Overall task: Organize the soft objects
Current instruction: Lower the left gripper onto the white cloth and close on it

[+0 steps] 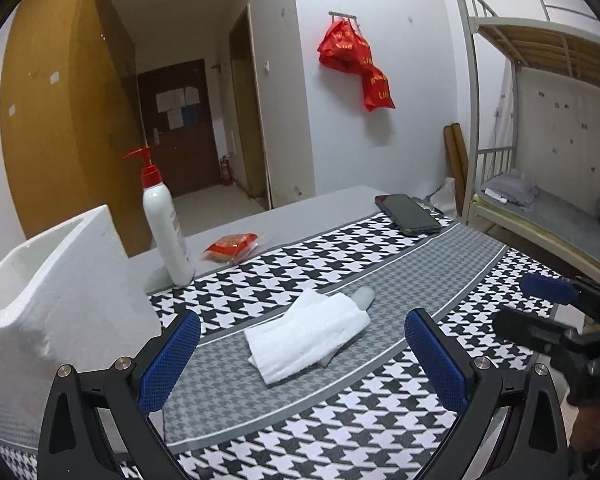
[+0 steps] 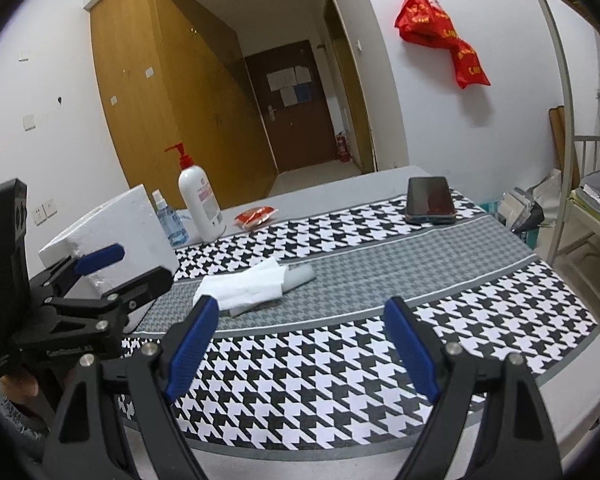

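A folded white cloth (image 1: 306,334) lies on the grey band of the houndstooth tablecloth, over a grey soft roll (image 1: 365,297) that sticks out at its far end. My left gripper (image 1: 302,354) is open and empty, its blue pads on either side of the cloth, just short of it. In the right wrist view the cloth (image 2: 244,286) and grey roll (image 2: 300,276) lie ahead and left. My right gripper (image 2: 300,340) is open and empty, above the cloth's near right. The left gripper (image 2: 112,276) shows at the left there.
A white foam box (image 1: 60,292) stands at the left edge. A white pump bottle (image 1: 166,224), a small spray bottle (image 2: 172,220), a red snack packet (image 1: 232,246) and a black phone (image 1: 408,214) are farther back. A bunk bed (image 1: 540,200) stands to the right.
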